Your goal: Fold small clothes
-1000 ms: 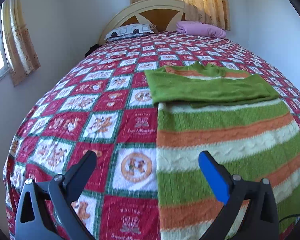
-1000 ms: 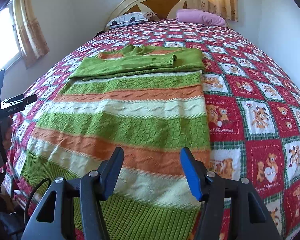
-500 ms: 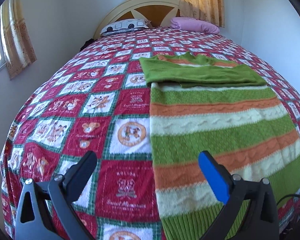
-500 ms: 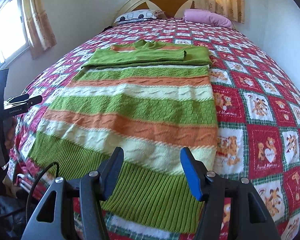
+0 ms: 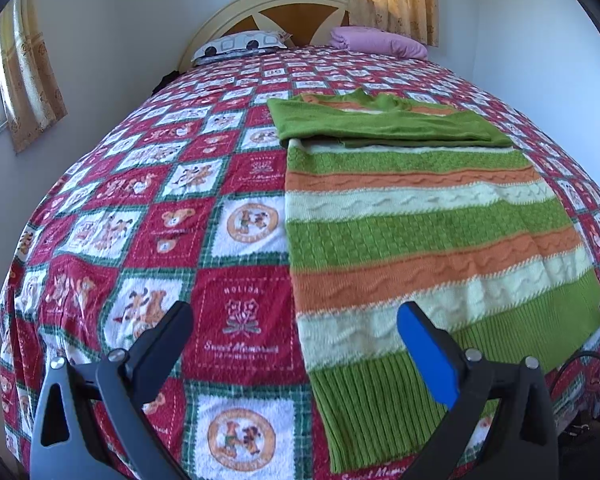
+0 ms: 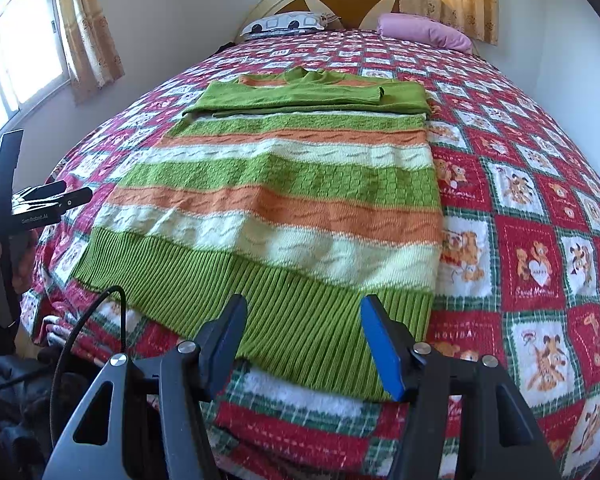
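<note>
A green, orange and cream striped knit sweater [image 5: 420, 240] [image 6: 284, 208] lies flat on the bed, its green sleeves folded across the chest at the far end and its ribbed hem [image 6: 300, 320] at the near edge. My left gripper [image 5: 296, 340] hovers open above the hem's left corner, with nothing between its fingers. My right gripper [image 6: 304, 340] stands open just above the hem's right part, also holding nothing. The left gripper's body [image 6: 24, 212], held in a hand, shows at the left edge of the right wrist view.
A red, white and green patchwork bedspread [image 5: 160, 220] [image 6: 540, 220] covers the bed. A patterned pillow [image 5: 240, 46] and a pink pillow [image 5: 380, 42] lie at the headboard. Curtained windows are on the left wall and behind the headboard. A black cable [image 6: 80, 332] hangs at the bed's near edge.
Both grippers have drawn back toward the foot of the bed, so the sweater's ribbed hem and the bed's near edge have come into view. Both stay open.
</note>
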A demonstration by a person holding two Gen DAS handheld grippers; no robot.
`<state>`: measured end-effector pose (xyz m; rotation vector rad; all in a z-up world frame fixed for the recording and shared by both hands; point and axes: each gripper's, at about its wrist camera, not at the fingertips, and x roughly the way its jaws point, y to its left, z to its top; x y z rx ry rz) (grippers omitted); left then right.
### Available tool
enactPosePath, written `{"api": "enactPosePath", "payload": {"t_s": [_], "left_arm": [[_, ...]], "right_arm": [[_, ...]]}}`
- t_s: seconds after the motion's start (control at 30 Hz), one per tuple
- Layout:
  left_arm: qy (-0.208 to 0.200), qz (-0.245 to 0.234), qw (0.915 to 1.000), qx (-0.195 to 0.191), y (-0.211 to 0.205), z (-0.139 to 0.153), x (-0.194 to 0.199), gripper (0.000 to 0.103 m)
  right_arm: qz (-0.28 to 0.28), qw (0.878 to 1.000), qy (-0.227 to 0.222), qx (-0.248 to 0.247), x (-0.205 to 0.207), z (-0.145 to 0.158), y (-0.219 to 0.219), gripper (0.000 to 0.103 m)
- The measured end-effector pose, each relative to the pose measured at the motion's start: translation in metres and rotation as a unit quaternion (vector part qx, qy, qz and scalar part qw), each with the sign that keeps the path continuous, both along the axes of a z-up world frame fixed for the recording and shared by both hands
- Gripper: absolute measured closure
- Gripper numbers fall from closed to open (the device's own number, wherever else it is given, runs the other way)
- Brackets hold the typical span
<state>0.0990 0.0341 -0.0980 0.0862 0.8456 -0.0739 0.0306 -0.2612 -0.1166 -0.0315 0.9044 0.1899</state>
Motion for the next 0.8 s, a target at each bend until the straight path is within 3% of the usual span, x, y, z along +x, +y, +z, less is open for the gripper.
{"api": "enactPosePath", "payload": {"t_s": [0.2, 0.33, 0.53, 0.73, 0.8], "left_arm": [[0.010, -0.001, 0.9999, -0.005, -0.001, -0.005, -0.011, 0.000], [0.032, -0.011, 0.9988, -0.034, -0.001, -0.010, -0.018, 0.002], [0.072, -0.026, 0.9933, -0.087, 0.000, -0.022, -0.029, 0.020], [0.105, -0.030, 0.9858, -0.128, 0.001, -0.036, -0.036, 0.048], [0.118, -0.030, 0.9836, -0.133, 0.000, -0.043, -0.036, 0.048]], "right_arm": [[-0.005, 1.000, 0.004, 0.002, -0.012, -0.005, -0.005, 0.043], [-0.015, 1.000, 0.007, 0.006, -0.018, -0.009, -0.014, 0.043], [-0.033, 0.999, 0.005, 0.015, -0.021, -0.013, -0.028, 0.043], [-0.034, 0.999, 0.007, 0.017, -0.022, -0.016, -0.030, 0.043], [-0.033, 0.999, 0.006, 0.014, -0.023, -0.016, -0.028, 0.043]]}}
